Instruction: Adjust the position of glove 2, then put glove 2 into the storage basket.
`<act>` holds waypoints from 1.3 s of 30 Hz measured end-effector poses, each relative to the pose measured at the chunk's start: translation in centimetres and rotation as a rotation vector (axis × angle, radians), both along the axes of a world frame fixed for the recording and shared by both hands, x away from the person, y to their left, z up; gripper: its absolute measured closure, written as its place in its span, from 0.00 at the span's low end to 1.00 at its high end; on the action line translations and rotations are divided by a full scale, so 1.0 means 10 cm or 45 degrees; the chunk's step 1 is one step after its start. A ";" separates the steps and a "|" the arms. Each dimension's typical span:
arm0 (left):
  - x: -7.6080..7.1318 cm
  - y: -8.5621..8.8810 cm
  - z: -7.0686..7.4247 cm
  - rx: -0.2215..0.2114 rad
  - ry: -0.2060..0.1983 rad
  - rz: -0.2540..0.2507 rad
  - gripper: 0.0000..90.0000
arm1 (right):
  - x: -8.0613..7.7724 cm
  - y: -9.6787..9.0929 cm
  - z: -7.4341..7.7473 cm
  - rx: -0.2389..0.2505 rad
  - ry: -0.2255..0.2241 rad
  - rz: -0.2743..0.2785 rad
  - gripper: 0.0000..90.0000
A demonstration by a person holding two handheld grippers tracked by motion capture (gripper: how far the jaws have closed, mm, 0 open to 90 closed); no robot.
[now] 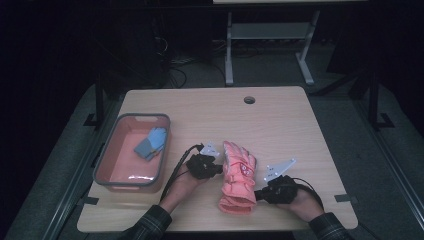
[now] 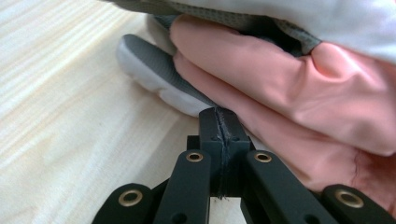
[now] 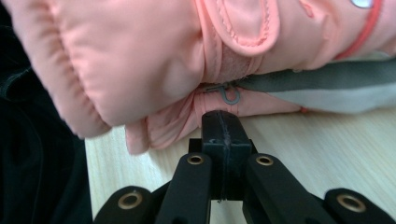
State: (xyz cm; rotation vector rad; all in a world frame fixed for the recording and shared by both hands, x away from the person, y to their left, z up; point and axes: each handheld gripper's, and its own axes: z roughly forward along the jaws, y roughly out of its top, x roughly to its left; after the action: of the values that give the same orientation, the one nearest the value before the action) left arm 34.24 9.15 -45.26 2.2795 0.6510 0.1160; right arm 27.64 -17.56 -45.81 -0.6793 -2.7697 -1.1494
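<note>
High view looks down over the table; both gripper views sit close against the pink glove.

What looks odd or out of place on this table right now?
Nothing looks spilled or damaged. The pink gloves lie stacked on the table outside the bin, while a blue glove already sits inside it. Both grippers' jaws are closed at the stack's edges.

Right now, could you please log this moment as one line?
left gripper: shut at pink glove | right gripper: shut at cuff | blue glove: in tray
</note>
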 end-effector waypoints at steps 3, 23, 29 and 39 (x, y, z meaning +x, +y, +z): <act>0.05 -0.01 0.02 -0.024 0.003 0.013 0.99 | -0.01 0.08 0.00 0.002 0.000 0.017 1.00; 0.13 0.15 0.16 -0.060 0.036 0.040 0.93 | -0.04 0.19 0.11 0.045 -0.018 -0.012 1.00; 0.10 0.29 0.31 -0.044 0.025 0.092 0.69 | -0.02 -0.03 0.28 0.084 -0.061 -0.116 1.00; 0.05 0.36 0.53 -0.086 0.029 0.113 0.39 | 0.12 -0.04 0.49 0.128 -0.153 -0.228 1.00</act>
State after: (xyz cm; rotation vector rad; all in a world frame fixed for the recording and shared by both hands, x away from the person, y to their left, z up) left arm 34.73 12.76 -39.94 2.1903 0.7569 0.1092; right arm 28.86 -17.93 -40.93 -0.8903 -2.7701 -1.3965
